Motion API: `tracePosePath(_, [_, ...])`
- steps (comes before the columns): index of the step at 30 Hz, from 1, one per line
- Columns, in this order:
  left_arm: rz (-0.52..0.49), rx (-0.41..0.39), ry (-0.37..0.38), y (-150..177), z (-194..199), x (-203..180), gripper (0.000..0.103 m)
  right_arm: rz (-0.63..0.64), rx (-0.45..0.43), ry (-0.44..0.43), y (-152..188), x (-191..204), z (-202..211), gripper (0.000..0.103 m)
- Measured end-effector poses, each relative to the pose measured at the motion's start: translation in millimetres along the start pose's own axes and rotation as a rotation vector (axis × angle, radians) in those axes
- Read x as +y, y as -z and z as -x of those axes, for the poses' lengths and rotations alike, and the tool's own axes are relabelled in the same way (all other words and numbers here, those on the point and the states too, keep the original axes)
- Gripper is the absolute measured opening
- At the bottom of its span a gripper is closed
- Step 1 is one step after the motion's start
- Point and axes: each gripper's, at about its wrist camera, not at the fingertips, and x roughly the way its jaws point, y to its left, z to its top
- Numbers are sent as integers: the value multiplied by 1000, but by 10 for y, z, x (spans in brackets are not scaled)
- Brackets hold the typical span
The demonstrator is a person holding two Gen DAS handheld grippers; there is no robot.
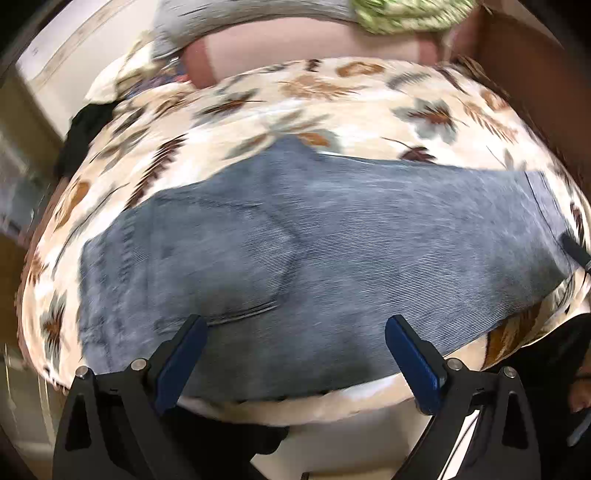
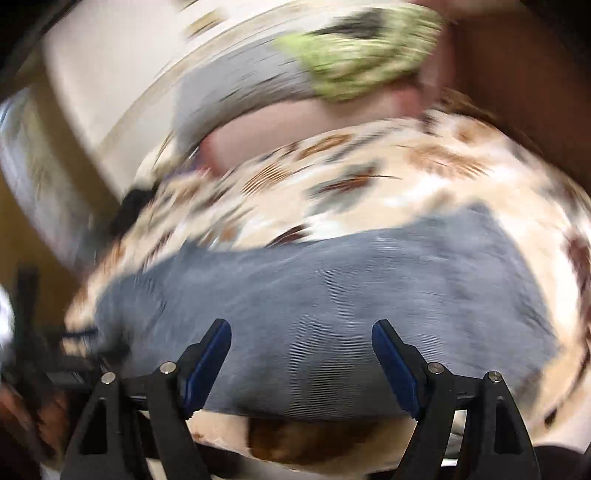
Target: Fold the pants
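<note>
Blue-grey corduroy pants point(image 1: 295, 258) lie spread flat across a bed with a cream leaf-patterned cover point(image 1: 314, 107). In the left wrist view my left gripper point(image 1: 295, 328) hangs above the near edge of the pants, jaws wide apart with nothing between the blue pads. The right wrist view is blurred; there the pants point(image 2: 314, 295) fill the middle, and my right gripper point(image 2: 301, 332) stands open over their near edge, holding nothing. The pants' waist end lies to the left, the leg end to the right.
A grey pillow point(image 1: 240, 14) and a green patterned cushion point(image 1: 406, 14) lie at the bed's far end, over a pink sheet point(image 1: 314, 48). A brown headboard or wall point(image 1: 517, 55) runs along the right. Dark cloth point(image 1: 88, 122) hangs off the bed's left edge.
</note>
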Motion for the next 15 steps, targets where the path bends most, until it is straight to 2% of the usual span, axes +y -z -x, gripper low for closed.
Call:
tracePosePath(2, [-44, 15, -16, -48, -135, -154, 97, -102, -36, 13, -45, -330, 199, 81])
tracePosePath(6, [-88, 119, -35, -58, -517, -285, 99, -289, -88, 53, -77, -918, 513, 86])
tracePosePath(9, [-65, 123, -28, -93, -483, -251, 102, -413, -97, 67, -75, -1275, 605, 86])
tracePosePath(11, [-61, 124, -15, -121, -412, -240, 102, -492, -74, 35, -54, -1446, 577, 86])
tracePosePath(15, [-120, 50, 16, -178, -168, -399, 102, -597, -41, 13, -16, -1618, 438, 86])
